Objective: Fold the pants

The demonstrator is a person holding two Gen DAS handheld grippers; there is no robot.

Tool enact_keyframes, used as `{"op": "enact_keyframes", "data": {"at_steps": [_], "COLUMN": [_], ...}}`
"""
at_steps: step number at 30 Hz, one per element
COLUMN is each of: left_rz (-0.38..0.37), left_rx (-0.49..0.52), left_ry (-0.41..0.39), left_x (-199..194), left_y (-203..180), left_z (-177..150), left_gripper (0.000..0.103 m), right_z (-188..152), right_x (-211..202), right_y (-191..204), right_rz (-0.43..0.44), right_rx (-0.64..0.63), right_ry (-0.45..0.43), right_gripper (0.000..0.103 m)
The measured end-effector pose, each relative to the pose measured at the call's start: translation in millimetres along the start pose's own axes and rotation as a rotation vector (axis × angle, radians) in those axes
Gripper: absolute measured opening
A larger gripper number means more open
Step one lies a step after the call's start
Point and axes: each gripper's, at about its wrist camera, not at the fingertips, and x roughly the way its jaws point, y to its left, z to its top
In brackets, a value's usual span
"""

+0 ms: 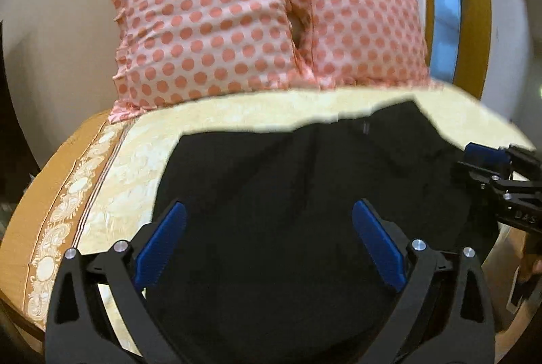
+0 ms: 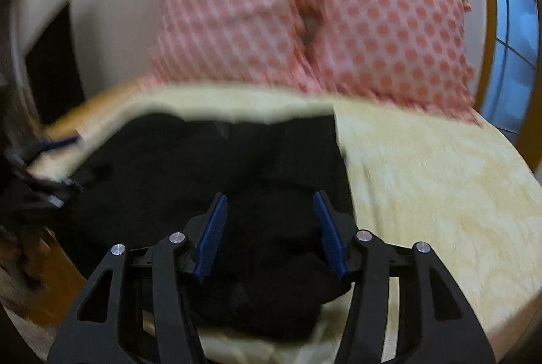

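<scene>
Black pants (image 1: 288,194) lie spread on the cream bedspread (image 1: 128,160). In the left wrist view my left gripper (image 1: 269,211) hovers above the pants, its blue pads wide apart and empty. My right gripper (image 1: 487,160) shows at the right edge, over the pants' right side. In the right wrist view the pants (image 2: 203,167) lie bunched under my right gripper (image 2: 269,201), which is open with nothing between its pads. My left gripper (image 2: 50,140) shows blurred at the left edge of that view.
Two pink polka-dot pillows (image 1: 210,25) (image 1: 366,25) lean against the wall at the head of the bed. The orange patterned border (image 1: 57,204) marks the bed's left edge. A window (image 2: 511,35) is at the right. Bare bedspread (image 2: 440,177) lies right of the pants.
</scene>
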Motion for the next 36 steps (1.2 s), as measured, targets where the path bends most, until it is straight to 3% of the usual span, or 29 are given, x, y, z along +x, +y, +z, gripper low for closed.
{"op": "enact_keyframes", "data": {"at_steps": [1,4,7,10,12,14,17,22,25,26,28,29,31,33,36], "left_rz": [0.005,-0.048,-0.038,-0.036,-0.020,-0.013,-0.019,-0.028,-0.063,-0.067,-0.039,-0.018,-0.005,-0.023,-0.021], "left_rx": [0.012,-0.058,-0.092,-0.107,-0.110,-0.108,-0.084,-0.094,-0.147,-0.158,-0.128,-0.094,-0.080,-0.099,-0.096], "left_ry": [0.031,0.058,0.058,0.010,0.012,0.049,0.140,0.130,0.104,0.104,0.130,0.120,0.111,0.111,0.098], "left_x": [9,16,11,1,4,12,28,18,13,14,22,22,20,21,20], "left_y": [0,14,21,23,20,16,11,14,19,20,17,13,10,14,13], "left_z": [-8,-28,-20,-7,0,1,-11,-18,-13,-13,-17,-18,-21,-21,-22], "left_gripper": [0.100,0.101,0.101,0.101,0.101,0.101,0.101,0.101,0.101,0.101,0.101,0.101,0.101,0.101,0.101], "right_z": [-13,-29,-16,2,9,10,-6,-10,-5,-4,-8,-6,4,16,35], "right_x": [6,0,-17,-34,-35,-24,4,-7,-17,-15,5,3,-6,-17,-9], "right_y": [-5,-26,-19,-12,-2,6,10,10,7,6,9,8,-4,-27,-61], "right_rz": [0.002,0.097,0.034,0.068,0.096,0.119,0.094,0.089,0.098,0.098,0.087,0.091,0.149,0.190,0.155], "right_rx": [0.026,0.167,0.125,0.101,0.065,0.039,0.019,0.036,0.071,0.077,0.027,0.015,0.082,0.191,0.298], "right_ry": [0.038,0.011,-0.063,-0.154,-0.169,-0.117,0.028,0.001,-0.069,-0.064,0.051,0.020,0.022,-0.035,-0.013], "right_gripper": [0.054,0.054,0.054,0.054,0.054,0.054,0.055,0.055,0.058,0.066,0.067,0.067,0.067,0.067,0.067]}}
